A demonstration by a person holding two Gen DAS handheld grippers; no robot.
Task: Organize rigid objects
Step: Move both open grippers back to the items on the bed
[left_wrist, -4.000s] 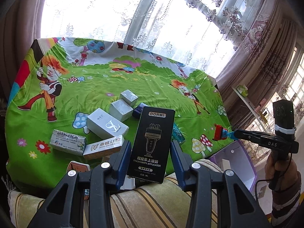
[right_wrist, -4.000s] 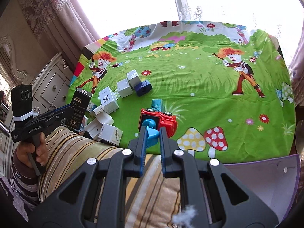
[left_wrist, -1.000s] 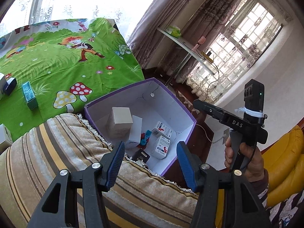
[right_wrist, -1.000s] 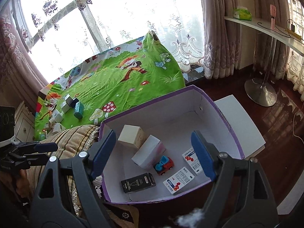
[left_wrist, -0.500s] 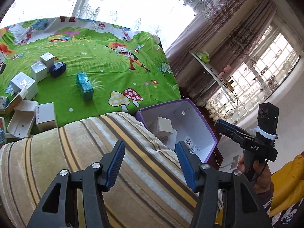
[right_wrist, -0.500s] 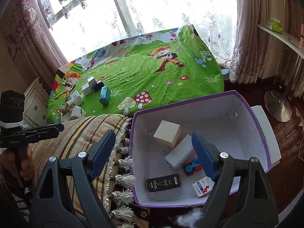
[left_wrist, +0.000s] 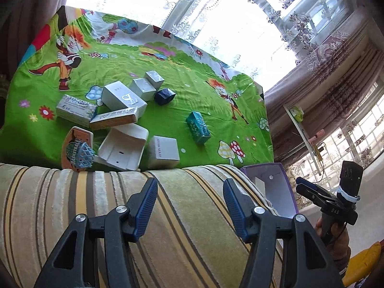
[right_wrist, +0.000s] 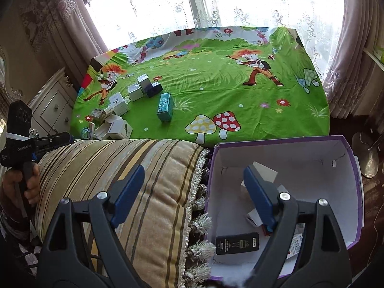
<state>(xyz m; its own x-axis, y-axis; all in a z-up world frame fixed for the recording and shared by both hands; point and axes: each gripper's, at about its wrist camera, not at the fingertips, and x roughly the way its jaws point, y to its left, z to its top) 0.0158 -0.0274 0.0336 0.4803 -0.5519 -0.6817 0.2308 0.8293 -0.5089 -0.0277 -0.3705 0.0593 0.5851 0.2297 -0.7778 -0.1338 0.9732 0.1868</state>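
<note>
Several small boxes lie on the green cartoon cloth (left_wrist: 168, 55): a teal box (left_wrist: 198, 127), a white cube box (left_wrist: 164, 152), a dark blue box (left_wrist: 164, 96), an open white box (left_wrist: 122, 149) and a basketball-hoop toy (left_wrist: 77, 149). My left gripper (left_wrist: 190, 204) is open and empty above the striped cushion (left_wrist: 168, 216). My right gripper (right_wrist: 194, 192) is open and empty over the cushion edge and the purple-rimmed box (right_wrist: 288, 141). That box holds a black DORMI box (right_wrist: 237, 243) and white boxes (right_wrist: 265, 171).
The teal box (right_wrist: 165, 106) and the box cluster (right_wrist: 120, 110) also show in the right wrist view. A tasselled cushion fringe (right_wrist: 199, 216) borders the purple-rimmed box. Curtains and windows stand behind the table. A white cabinet (right_wrist: 50, 105) is at left.
Both grippers have let go of the DORMI box and toy truck into the purple-rimmed box. Both views have since swung left, back toward the table.
</note>
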